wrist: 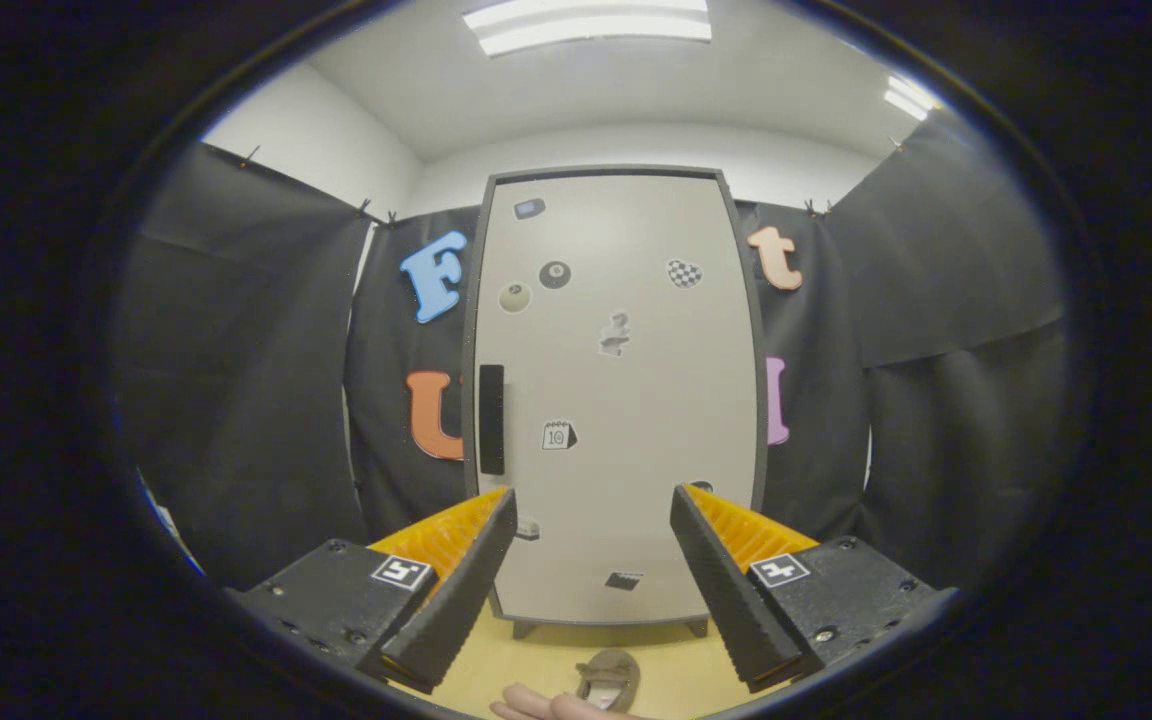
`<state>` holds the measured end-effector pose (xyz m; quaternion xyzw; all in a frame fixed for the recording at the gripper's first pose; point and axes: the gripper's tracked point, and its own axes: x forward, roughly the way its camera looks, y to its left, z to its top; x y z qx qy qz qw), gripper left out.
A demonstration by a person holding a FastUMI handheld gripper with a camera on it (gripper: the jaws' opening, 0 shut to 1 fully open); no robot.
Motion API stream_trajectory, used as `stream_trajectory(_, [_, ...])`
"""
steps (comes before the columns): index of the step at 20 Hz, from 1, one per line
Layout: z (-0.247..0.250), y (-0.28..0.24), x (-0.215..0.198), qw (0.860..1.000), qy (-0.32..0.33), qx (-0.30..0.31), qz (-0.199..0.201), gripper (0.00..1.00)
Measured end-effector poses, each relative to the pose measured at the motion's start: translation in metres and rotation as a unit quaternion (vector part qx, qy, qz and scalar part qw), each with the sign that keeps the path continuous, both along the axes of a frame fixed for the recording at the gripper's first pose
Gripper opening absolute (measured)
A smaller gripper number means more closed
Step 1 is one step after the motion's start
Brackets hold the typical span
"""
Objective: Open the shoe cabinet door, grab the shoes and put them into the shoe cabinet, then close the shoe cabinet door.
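The shoe cabinet point(616, 400) stands upright straight ahead, beyond my fingers, on short legs. Its pale door is shut and carries several small stickers. A dark vertical handle point(491, 419) sits on the door's left side, just above my left fingertip. A brownish shoe point(608, 678) lies on the yellow floor point(536, 650) in front of the cabinet, low between my fingers. My gripper point(593, 500) is open, with nothing between its fingers.
A person's hand point(546, 707) shows at the floor beside the shoe. Black cloth walls close in the booth behind and to both sides of the cabinet. Ceiling lights point(586, 22) glow above.
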<state>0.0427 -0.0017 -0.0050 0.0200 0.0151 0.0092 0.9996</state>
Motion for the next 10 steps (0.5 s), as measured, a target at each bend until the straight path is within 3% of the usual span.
stream_trajectory(7, [0.005,0.033,0.060,0.999,-0.002,-0.001,0.041,1.00])
stream_trajectory(10, [0.011,0.038,0.101,0.999,-0.017,-0.031,0.034,1.00])
